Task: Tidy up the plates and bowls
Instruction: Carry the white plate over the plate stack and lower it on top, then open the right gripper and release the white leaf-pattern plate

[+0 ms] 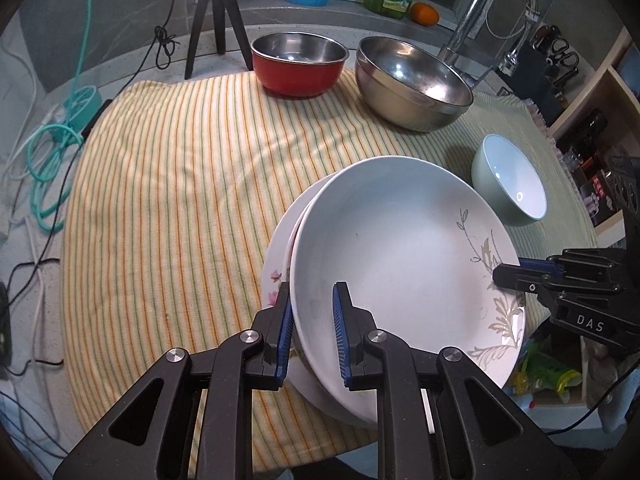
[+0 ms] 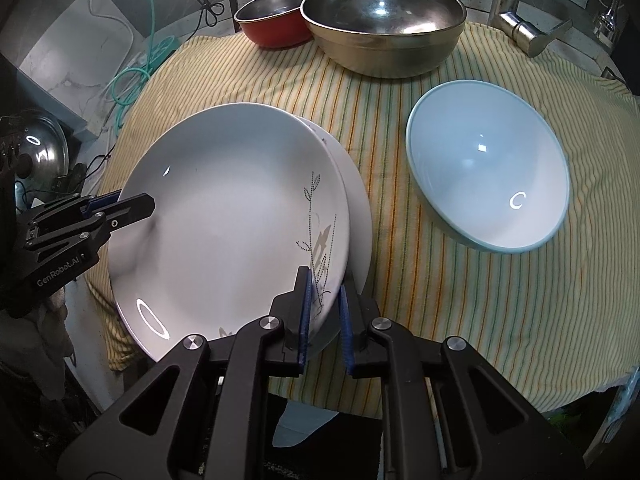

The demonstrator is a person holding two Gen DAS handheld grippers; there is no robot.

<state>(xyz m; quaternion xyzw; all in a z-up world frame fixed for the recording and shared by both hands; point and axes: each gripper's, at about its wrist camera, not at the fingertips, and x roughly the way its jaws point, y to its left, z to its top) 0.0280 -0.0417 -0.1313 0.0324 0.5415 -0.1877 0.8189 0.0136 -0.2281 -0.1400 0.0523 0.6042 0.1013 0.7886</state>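
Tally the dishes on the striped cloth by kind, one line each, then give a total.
Plates: 2, the leaf-pattern plate on top of the pink-flower plate
Steel bowls: 2, the red-sided steel bowl and the large steel bowl
Ceramic bowls: 1, the pale blue bowl
Total: 5

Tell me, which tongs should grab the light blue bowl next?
Probably right. The light blue bowl sits just beside the right tongs; the left tongs grip the far rim of the leaf plate, the whole plate between them and the bowl.
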